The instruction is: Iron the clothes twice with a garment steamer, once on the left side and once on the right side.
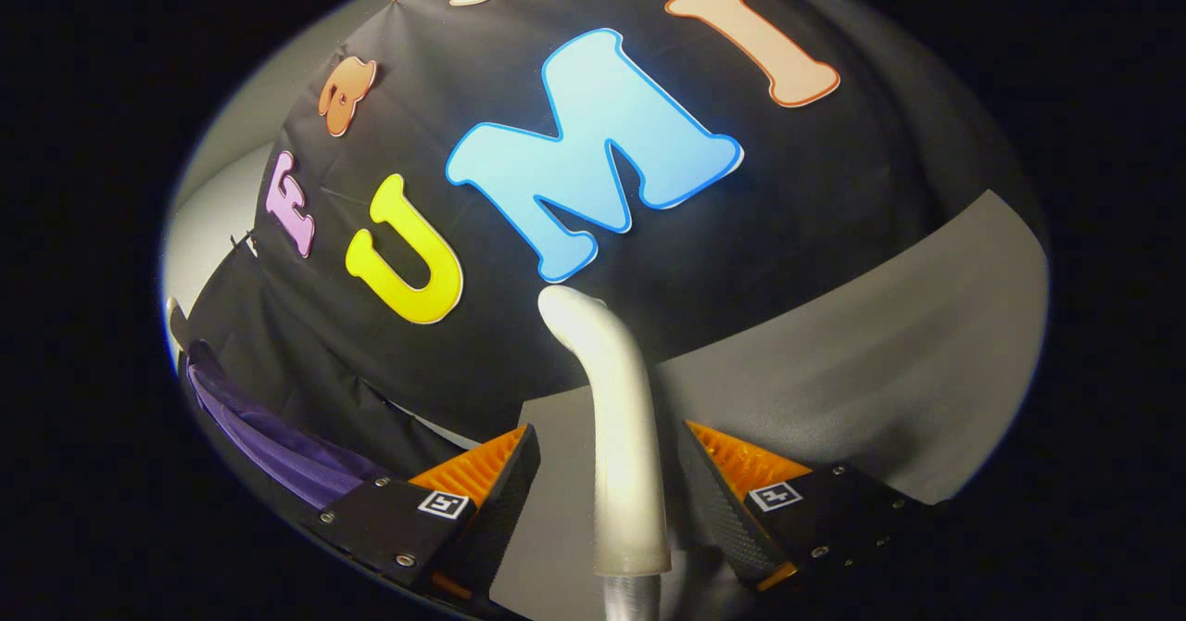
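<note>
Right up close you've got the gripper (611,500), and its jaws are spread fairly wide with the steamer handle (619,436) standing in the gap between them. As far as I can see neither finger is actually pressing on it, there's a visible gap on both sides, so it's not clamped. The handle is a pale, smooth tube that runs up from between the fingers and bends over to the left at its top end. At its bottom it joins a ribbed hose (632,598), just the very start of it showing.

Off to the left, past the left finger, there's a bit of purple garment (278,445) hanging or draped low down, partly tucked under the black cloth wall (788,195). Can't tell how it's hung or how much of it there is.

Behind the handle a grey surface (889,361) sweeps across on the right, meeting the black cloth wall above it. Whole view is tilted quite a bit.
</note>
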Demonstrator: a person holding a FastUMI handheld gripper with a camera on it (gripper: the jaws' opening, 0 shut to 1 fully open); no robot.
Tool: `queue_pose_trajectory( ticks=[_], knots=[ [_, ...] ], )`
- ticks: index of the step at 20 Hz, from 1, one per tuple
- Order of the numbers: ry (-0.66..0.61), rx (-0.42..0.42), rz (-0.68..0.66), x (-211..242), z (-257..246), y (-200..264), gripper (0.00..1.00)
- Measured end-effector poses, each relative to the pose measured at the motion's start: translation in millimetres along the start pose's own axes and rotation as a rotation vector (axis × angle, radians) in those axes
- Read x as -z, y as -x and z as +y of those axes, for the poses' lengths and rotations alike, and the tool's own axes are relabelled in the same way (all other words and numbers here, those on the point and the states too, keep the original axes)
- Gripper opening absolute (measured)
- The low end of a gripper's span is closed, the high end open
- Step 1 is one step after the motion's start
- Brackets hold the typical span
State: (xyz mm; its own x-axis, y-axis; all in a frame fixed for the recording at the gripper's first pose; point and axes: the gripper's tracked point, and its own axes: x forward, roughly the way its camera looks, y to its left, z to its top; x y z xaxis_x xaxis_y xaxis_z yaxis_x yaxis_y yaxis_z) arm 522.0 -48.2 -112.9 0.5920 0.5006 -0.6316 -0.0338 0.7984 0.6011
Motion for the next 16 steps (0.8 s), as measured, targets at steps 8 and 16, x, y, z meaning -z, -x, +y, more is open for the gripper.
queue_pose_trajectory(
  ticks=[8, 16],
  knots=[
    [-0.138, -0.037, 0.082, 14, -8, -8, 0.68],
    [-0.242, -0.185, 0.110, 19, 9, 1, 0.36]
  ],
)
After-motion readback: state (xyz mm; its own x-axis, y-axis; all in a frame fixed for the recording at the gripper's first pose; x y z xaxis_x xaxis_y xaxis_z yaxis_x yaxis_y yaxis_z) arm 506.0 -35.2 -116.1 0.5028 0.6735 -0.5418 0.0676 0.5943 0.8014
